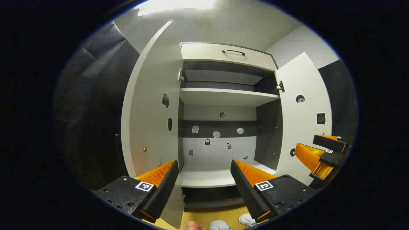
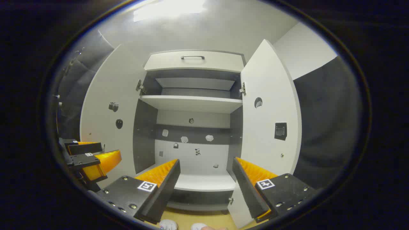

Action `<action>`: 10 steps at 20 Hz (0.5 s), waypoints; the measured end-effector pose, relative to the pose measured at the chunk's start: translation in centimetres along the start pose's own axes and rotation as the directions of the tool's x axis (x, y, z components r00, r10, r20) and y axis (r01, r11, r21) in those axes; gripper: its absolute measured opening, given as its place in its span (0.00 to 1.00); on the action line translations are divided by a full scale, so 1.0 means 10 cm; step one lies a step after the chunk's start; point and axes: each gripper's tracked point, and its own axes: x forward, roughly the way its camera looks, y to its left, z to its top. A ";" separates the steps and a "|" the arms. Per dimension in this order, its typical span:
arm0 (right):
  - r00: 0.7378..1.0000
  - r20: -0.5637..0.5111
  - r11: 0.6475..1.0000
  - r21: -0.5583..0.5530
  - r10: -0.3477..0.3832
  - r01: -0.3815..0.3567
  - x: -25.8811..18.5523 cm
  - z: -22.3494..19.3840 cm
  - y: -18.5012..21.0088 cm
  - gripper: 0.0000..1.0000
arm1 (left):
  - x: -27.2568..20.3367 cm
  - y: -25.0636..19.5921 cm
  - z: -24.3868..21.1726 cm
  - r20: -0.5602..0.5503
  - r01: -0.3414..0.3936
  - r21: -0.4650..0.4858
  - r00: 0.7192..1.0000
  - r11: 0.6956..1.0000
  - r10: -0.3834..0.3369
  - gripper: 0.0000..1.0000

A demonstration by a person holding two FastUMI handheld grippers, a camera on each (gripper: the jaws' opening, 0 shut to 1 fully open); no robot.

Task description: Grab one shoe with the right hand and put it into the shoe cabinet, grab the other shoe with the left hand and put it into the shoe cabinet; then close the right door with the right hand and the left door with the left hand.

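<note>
The white shoe cabinet [image 1: 223, 96] stands in front of me with both doors swung wide: the left door [image 1: 152, 105] and the right door [image 1: 305, 121]. Its lower shelf [image 1: 204, 179] is bare. Two white shoes [image 1: 220, 225] [image 1: 246, 219] sit on the wooden floor just below the cabinet, mostly cut off; in the right gripper view they are the shoes [image 2: 168, 225] [image 2: 198, 226]. My left gripper [image 1: 203, 165] is open and holds nothing. My right gripper [image 2: 207, 161] is open too, level with the lower shelf [image 2: 204, 182]. Each gripper appears beside the other: the right gripper [image 1: 322, 153], the left gripper [image 2: 91, 156].
A drawer with a dark handle [image 1: 233, 51] tops the cabinet, and an upper shelf [image 2: 191, 103] lies under it. Small stickers dot the back panel and the insides of the doors [image 2: 268, 121]. Black cloth walls flank both sides. A fingertip [image 1: 191, 226] pokes in at the bottom edge.
</note>
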 end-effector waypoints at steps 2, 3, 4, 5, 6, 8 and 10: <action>1.000 -0.007 1.000 0.001 0.005 -0.005 0.02 -0.03 0.00 0.98 | 0.01 0.03 -0.02 -0.008 -0.010 -0.003 1.000 1.000 0.010 0.99; 1.000 -0.008 1.000 0.000 0.006 -0.006 0.03 -0.03 0.00 0.98 | 0.01 0.04 -0.02 -0.009 -0.014 -0.002 1.000 1.000 0.014 0.99; 1.000 -0.008 1.000 0.000 0.004 -0.004 0.04 -0.03 -0.01 0.98 | 0.02 0.05 -0.03 -0.011 -0.019 0.001 1.000 1.000 0.019 0.99; 1.000 -0.012 1.000 0.001 0.003 -0.003 0.04 -0.04 -0.02 0.98 | 0.02 0.07 -0.03 -0.013 -0.024 0.005 1.000 1.000 0.024 0.99; 1.000 -0.016 1.000 0.003 0.005 -0.005 0.05 -0.06 -0.01 0.98 | 0.02 0.08 -0.03 -0.013 -0.030 0.008 0.999 1.000 0.030 0.99; 1.000 -0.017 1.000 0.006 0.004 -0.004 0.05 -0.06 -0.02 0.98 | 0.01 0.09 -0.02 -0.011 -0.036 0.011 0.999 0.999 0.036 0.99; 1.000 -0.020 1.000 0.007 0.008 -0.008 0.04 -0.08 -0.02 0.98 | -0.01 0.10 0.00 -0.007 -0.042 0.012 0.999 0.999 0.042 0.99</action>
